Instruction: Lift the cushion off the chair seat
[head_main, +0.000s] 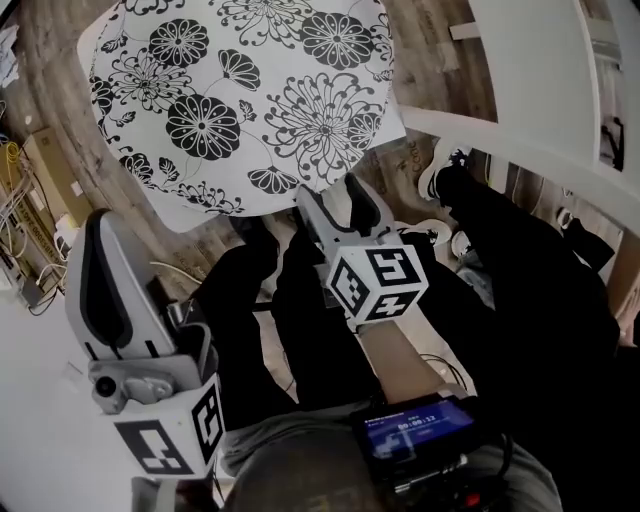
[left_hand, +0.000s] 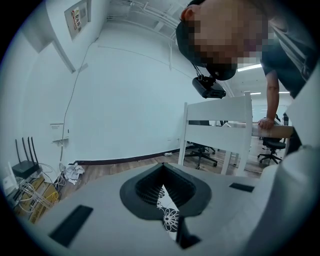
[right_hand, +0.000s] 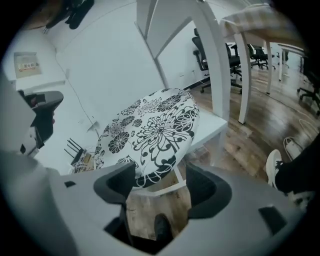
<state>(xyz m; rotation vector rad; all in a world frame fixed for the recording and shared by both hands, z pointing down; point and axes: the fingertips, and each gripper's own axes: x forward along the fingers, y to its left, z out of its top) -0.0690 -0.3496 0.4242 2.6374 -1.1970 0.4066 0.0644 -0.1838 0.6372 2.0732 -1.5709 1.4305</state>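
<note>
A round white cushion (head_main: 240, 90) with black flower print lies on the white chair seat (head_main: 178, 216). My right gripper (head_main: 335, 195) points at the cushion's near edge, just short of it. Its jaws are open, with only wooden floor and the seat's rim between them in the right gripper view (right_hand: 162, 180). There the cushion (right_hand: 150, 130) fills the middle, resting on the seat (right_hand: 212, 131). My left gripper (head_main: 100, 240) hangs lower left, away from the chair, jaws shut (left_hand: 162, 167). A sliver of the cushion (left_hand: 170, 217) shows below its pads.
The white chair back (head_main: 530, 90) rises at the right. A cardboard box (head_main: 50, 170) and cables (head_main: 20, 200) lie on the floor at the left, with a router (left_hand: 22, 170). The person's dark-trousered legs (head_main: 300, 320) and shoes (head_main: 435, 175) stand close to the chair.
</note>
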